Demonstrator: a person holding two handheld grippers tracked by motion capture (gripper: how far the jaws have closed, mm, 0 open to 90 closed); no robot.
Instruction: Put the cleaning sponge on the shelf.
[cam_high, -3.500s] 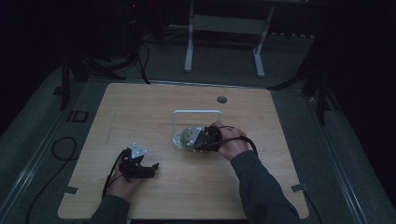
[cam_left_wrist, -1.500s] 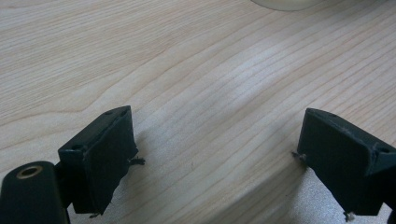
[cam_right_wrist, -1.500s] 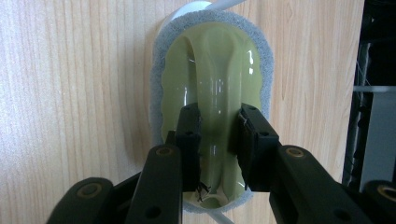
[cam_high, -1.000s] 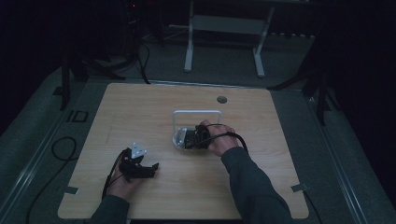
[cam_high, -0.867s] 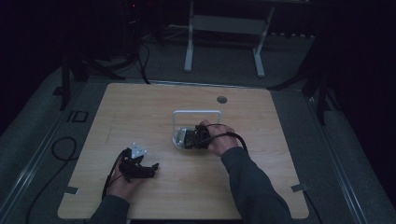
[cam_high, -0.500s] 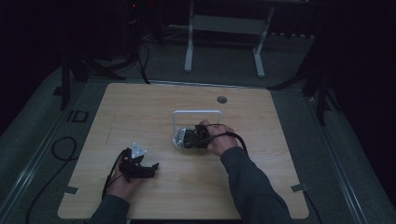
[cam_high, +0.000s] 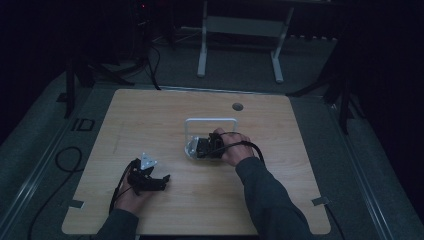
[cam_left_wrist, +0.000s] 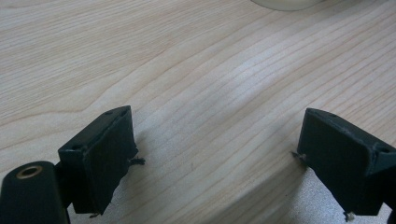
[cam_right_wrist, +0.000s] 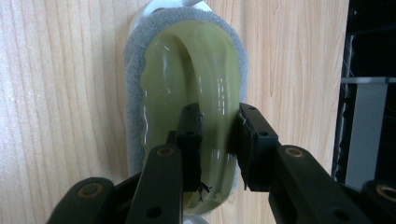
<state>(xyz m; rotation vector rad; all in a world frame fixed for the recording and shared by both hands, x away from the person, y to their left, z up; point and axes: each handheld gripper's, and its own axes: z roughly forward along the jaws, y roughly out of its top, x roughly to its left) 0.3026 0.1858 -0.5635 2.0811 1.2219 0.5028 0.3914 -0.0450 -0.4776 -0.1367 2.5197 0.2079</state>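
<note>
We start at the left of the table (cam_high: 150, 115), a pale wood top. Our left gripper (cam_high: 150, 180) sits near the front-left corner, low over the wood, w/ the hand (cam_high: 131, 197) behind it and its cable looping back toward the front edge. In the left gripper view its jaws are spread wide w/ nothing but bare wood grain between them; a pale rounded edge (cam_left_wrist: 285, 3) shows at the top of that view, too little of it to tell what it is.

Moving right, approx. the middle of the table, we see a white wire frame (cam_high: 211, 121) standing toward the back edge. Just in front of it lies the scrubber (cam_high: 192, 146): a grey sponge pad (cam_right_wrist: 135, 70) w/ a glossy yellow-green handle (cam_right_wrist: 187, 65) arching over its top.

Our right gripper (cam_high: 207, 146) is on that scrubber, w/ the right hand (cam_high: 231, 150) and dark sleeve coming in from the front edge. In the right gripper view the jaws are drawn in and pinch the handle's arch from both sides, near the end closest to the camera. The pad lies flat on the wood, its far end touching a white piece at the frame.
</note>
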